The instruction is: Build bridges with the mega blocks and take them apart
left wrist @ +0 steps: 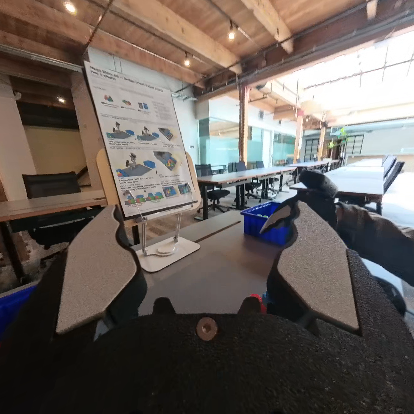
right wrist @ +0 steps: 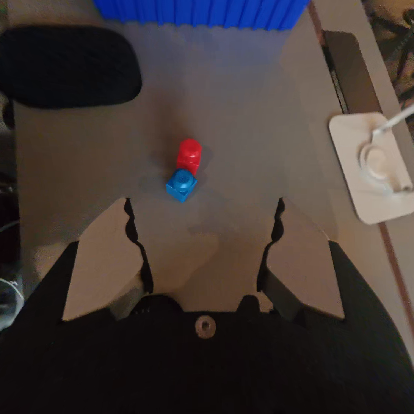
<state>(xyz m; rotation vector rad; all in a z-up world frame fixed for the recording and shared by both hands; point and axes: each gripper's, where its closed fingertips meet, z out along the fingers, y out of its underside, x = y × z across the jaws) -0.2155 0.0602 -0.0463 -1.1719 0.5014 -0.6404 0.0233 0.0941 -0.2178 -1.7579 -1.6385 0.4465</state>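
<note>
Two one-stud plastic blocks sat on the matte grey-brown table [right wrist: 224, 89], near its middle. The red block [right wrist: 189, 154] was smooth and glossy with a rounded stud. The blue block [right wrist: 182, 186] was cube-shaped, its round stud facing up, turned corner-on. The two touched, red on the far side of blue.

The right gripper [right wrist: 202, 199] looked straight down on them. Its flat, grainy tan fingers [right wrist: 105, 253] with wavy black inner edges stood wide apart, holding nothing; the blocks lay just beyond the tips, between their lines. A ribbed blue plastic bin [right wrist: 201, 13] stood at the table's far edge in this view. A white metal stand base [right wrist: 349, 179] lay off to the right.

The left gripper [left wrist: 207, 206] was also spread and empty, its fingers [left wrist: 98, 264] the same rough-grained plates. Only this view showed the printed sheet [left wrist: 139, 139] propped on the stand, another blue bin [left wrist: 257, 224], the office tables [left wrist: 246, 174] and the wood-beam ceiling [left wrist: 179, 26]. The blocks showed here only as a sliver of red and blue beside the right-hand finger. The right gripper showed farther off, partly behind that finger.
</note>
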